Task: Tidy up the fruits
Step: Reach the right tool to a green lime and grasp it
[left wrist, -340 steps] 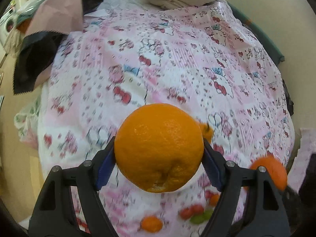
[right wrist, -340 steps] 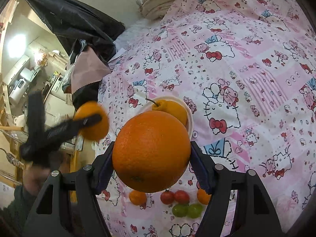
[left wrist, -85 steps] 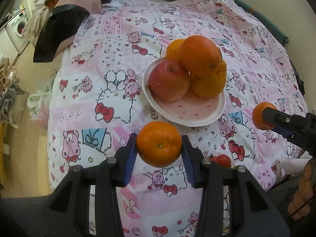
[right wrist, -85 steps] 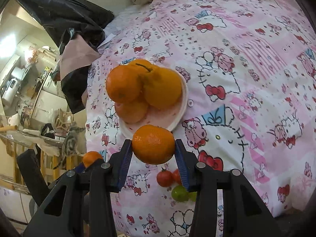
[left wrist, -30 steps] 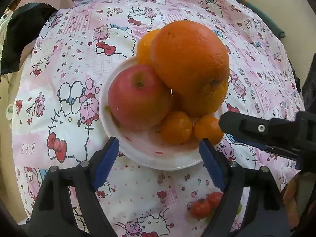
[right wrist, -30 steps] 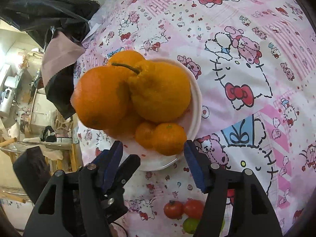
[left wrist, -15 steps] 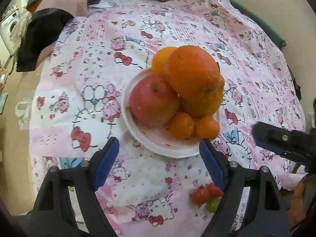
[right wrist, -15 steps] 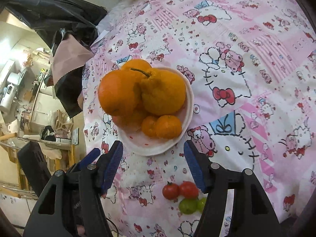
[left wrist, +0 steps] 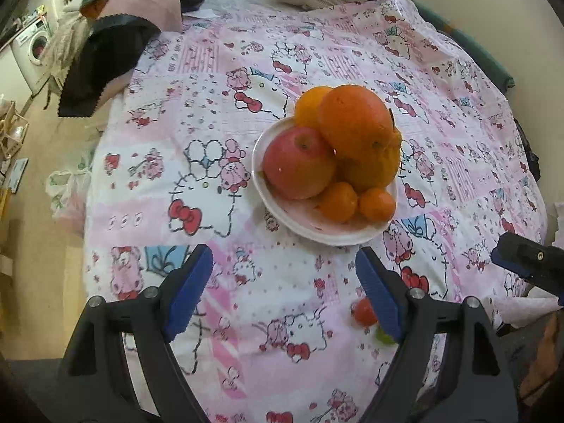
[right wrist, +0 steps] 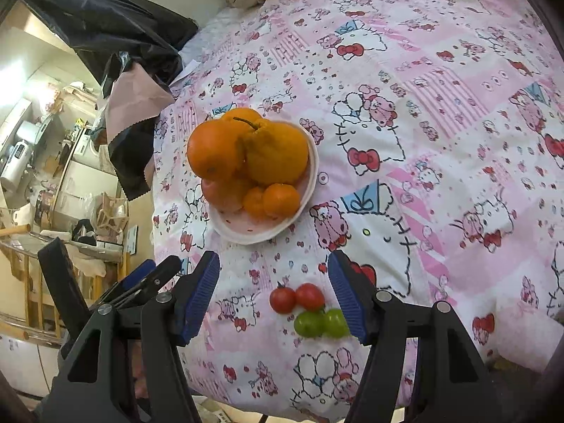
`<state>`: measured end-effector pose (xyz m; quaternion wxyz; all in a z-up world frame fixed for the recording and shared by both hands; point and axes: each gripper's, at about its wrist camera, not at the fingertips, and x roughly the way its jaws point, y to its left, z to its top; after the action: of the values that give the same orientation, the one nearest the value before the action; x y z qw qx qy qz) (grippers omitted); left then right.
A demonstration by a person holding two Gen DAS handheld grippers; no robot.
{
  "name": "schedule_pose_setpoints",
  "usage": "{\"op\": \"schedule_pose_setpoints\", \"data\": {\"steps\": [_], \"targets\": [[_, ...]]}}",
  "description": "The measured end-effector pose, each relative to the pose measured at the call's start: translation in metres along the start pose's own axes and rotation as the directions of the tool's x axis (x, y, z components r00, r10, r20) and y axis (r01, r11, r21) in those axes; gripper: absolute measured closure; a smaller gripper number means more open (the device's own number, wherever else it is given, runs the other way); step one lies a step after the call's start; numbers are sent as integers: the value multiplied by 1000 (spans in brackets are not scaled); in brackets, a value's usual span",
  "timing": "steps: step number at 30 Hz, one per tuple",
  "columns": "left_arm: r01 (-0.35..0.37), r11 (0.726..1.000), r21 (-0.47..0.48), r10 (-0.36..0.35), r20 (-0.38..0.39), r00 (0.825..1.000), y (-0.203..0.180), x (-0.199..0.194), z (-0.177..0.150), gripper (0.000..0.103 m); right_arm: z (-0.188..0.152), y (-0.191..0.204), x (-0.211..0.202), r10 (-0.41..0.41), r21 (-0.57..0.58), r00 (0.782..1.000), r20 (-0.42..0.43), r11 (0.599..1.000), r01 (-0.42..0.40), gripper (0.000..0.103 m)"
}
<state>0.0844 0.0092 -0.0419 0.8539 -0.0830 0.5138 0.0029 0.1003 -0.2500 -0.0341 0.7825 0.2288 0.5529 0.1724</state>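
1. Pink cartoon-print bedsheet (left wrist: 218, 183) fills both views.
2. White plate (left wrist: 282, 218) sits mid-sheet, piled with a big orange (left wrist: 356, 123), red apple (left wrist: 299, 165) and two mandarins (left wrist: 356, 201) at its near edge.
3. Left gripper (left wrist: 283, 294) and right gripper (right wrist: 273, 294) hover short of the plate, jaws spread, nothing held.
4. Two cherry tomatoes (right wrist: 296, 298) touch two green fruits (right wrist: 319, 322) between the right gripper's fingers.

Plate (left wrist: 282, 216) piled w/ oranges (left wrist: 356, 123), apple (left wrist: 298, 162); tomatoes (right wrist: 296, 298) beside.
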Motion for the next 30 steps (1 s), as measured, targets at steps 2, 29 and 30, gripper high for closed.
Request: {"op": "schedule_pose_setpoints", "data": {"steps": [2,29,30], "targets": [[4,1000,6,-4,5,1000,-1,-8,-6,22,-4,0,-4,-9,-9,1000,9,1000,9,36],[-7,999,-34,7,2,1000,-2,-31,-44,22,-36,-46,71,-171,14,931,-324,983,185,59],[-7,999,-40,7,-2,1000,-1,-30,-43,22,-37,-47,77,-167,25,925,-340,982,186,64]]}}
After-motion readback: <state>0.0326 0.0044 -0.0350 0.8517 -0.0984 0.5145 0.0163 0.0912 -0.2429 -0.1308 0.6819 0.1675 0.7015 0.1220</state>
